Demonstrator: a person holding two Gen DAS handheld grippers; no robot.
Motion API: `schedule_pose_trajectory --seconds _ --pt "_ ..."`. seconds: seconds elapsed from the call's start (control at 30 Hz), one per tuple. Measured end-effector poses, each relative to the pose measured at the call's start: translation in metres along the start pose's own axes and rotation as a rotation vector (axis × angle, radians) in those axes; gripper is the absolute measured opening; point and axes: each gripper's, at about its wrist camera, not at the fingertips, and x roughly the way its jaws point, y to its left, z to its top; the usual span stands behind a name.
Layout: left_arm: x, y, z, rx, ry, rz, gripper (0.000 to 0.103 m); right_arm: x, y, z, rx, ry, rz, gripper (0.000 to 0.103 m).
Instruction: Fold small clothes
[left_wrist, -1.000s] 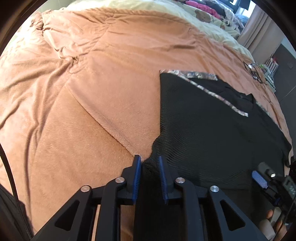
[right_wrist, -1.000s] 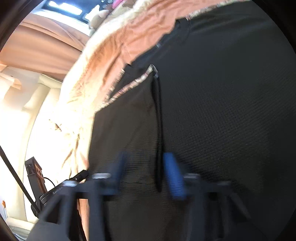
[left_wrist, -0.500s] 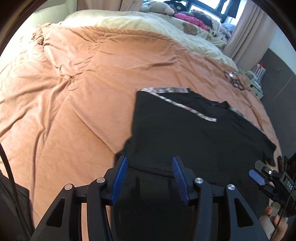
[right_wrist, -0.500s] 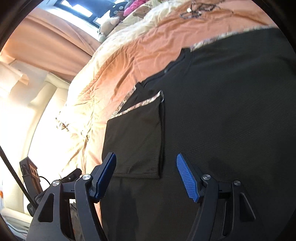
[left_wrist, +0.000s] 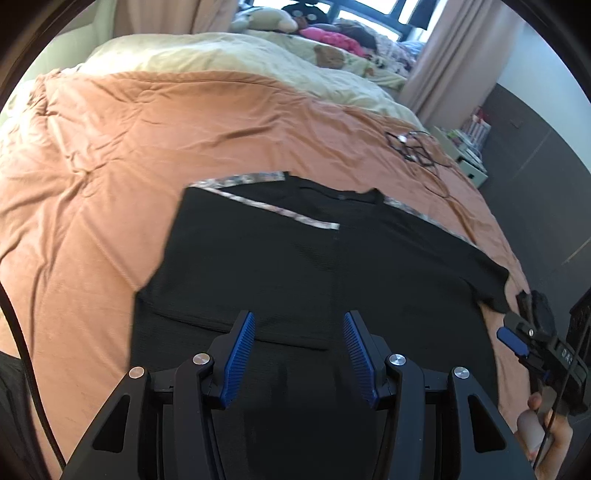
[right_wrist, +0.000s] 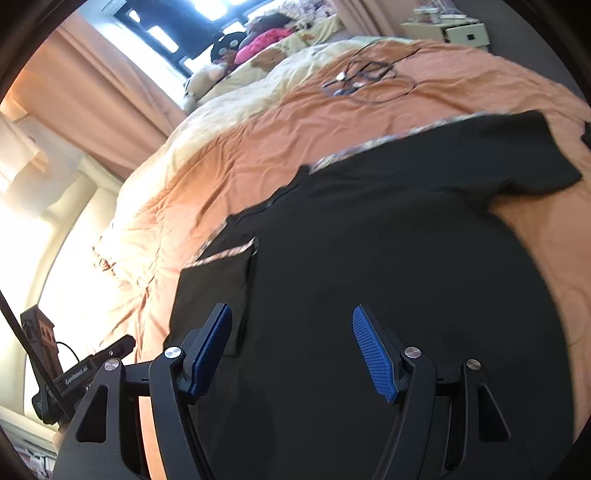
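A black T-shirt (left_wrist: 369, 266) with patterned shoulder trim lies flat on the orange blanket (left_wrist: 147, 140). Its left sleeve side is folded inward over the body (left_wrist: 243, 258); the right sleeve (right_wrist: 517, 155) still lies spread out. My left gripper (left_wrist: 298, 332) is open and empty, raised above the shirt's lower part. My right gripper (right_wrist: 291, 332) is open and empty above the shirt (right_wrist: 369, 258), beside the folded flap (right_wrist: 218, 291). The right gripper also shows at the right edge of the left wrist view (left_wrist: 524, 332).
A tangle of black cables (left_wrist: 413, 147) lies on the blanket beyond the shirt, also in the right wrist view (right_wrist: 369, 77). A cream duvet (left_wrist: 221, 51) with plush toys (left_wrist: 266, 18) is at the far end. A nightstand (right_wrist: 447, 29) stands by the bed.
My left gripper let go of the shirt's fold, opened, and rose back. My right gripper opened wider and pulled back and up. The folded flap now lies flat.
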Motion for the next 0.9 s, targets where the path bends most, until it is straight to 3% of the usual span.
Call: schedule_pose_trajectory --seconds 0.2,0.37,0.57,0.9 --pt "0.009 -0.044 -0.007 0.037 0.007 -0.016 0.052 -0.035 -0.034 0.011 0.048 -0.067 -0.015 0.067" --pt "0.023 -0.074 -0.005 0.047 0.009 -0.029 0.052 -0.038 -0.062 0.023 0.068 -0.072 -0.052 0.066" --pt "0.050 -0.108 0.003 0.059 0.011 -0.021 0.052 -0.037 -0.110 0.037 0.170 -0.078 -0.031 0.066" --pt "0.113 -0.168 0.007 0.120 0.041 -0.041 0.052 -0.038 -0.177 0.060 0.252 -0.096 -0.053 0.051"
